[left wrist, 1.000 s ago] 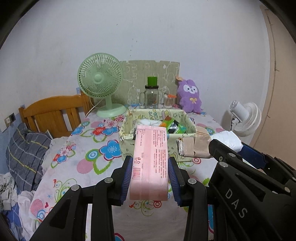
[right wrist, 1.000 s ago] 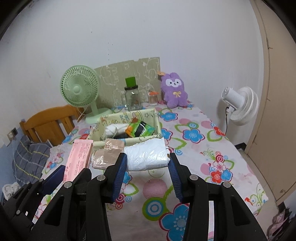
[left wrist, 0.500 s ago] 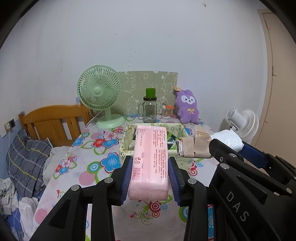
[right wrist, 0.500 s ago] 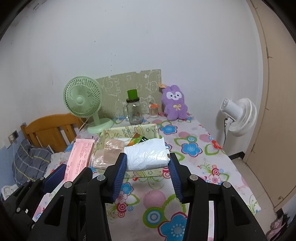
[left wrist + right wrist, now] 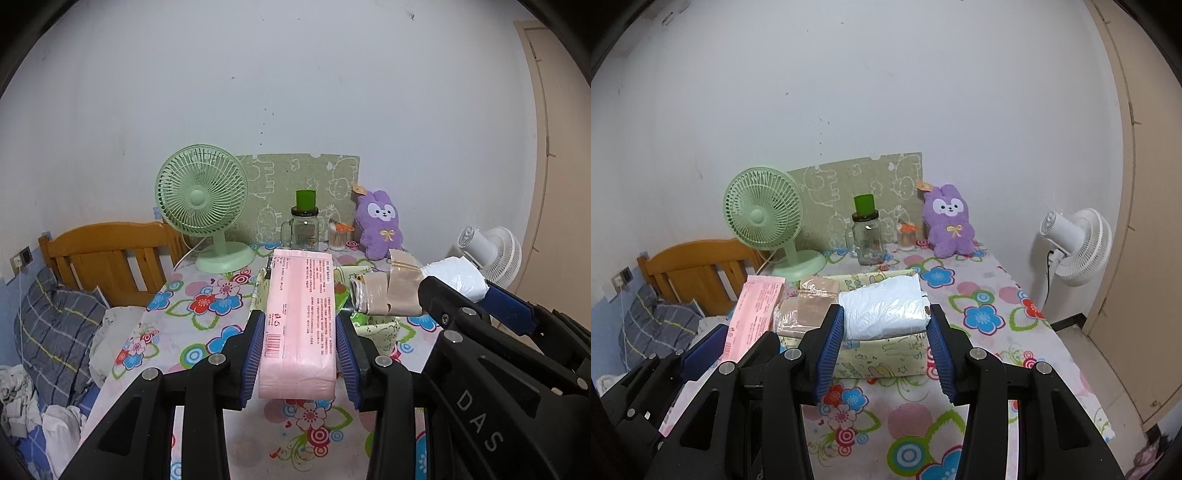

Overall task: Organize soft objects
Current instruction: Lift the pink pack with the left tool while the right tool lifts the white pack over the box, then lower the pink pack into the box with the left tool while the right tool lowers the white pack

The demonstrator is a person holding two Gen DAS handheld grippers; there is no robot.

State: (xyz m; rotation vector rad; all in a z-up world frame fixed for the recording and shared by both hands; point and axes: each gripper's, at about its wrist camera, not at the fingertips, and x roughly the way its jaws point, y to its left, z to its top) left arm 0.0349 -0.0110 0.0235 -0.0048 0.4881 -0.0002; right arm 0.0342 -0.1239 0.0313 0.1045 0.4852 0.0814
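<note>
My left gripper (image 5: 298, 354) is shut on a pink tissue pack (image 5: 301, 314), held above the flowered table. My right gripper (image 5: 884, 339) is shut on a white plastic-wrapped soft pack (image 5: 884, 308) with a beige wrapped roll (image 5: 801, 310) taped to its left side; both show in the left wrist view, the white pack (image 5: 452, 275) and the roll (image 5: 384, 299). The pink pack also shows in the right wrist view (image 5: 753, 310). A yellow-green patterned fabric basket (image 5: 886, 354) sits on the table below and behind the held items; its contents are mostly hidden.
At the table's back stand a green desk fan (image 5: 203, 206), a glass jar with a green lid (image 5: 304, 225), a small cup (image 5: 338, 238), a purple plush bunny (image 5: 380, 225) and a patterned board (image 5: 299, 184). A wooden bed frame (image 5: 107, 258) and bedding lie left. A white fan (image 5: 1075, 247) stands right.
Both grippers have risen and drawn back from the basket with their packs still held; the basket now sits lower and is more hidden behind them.
</note>
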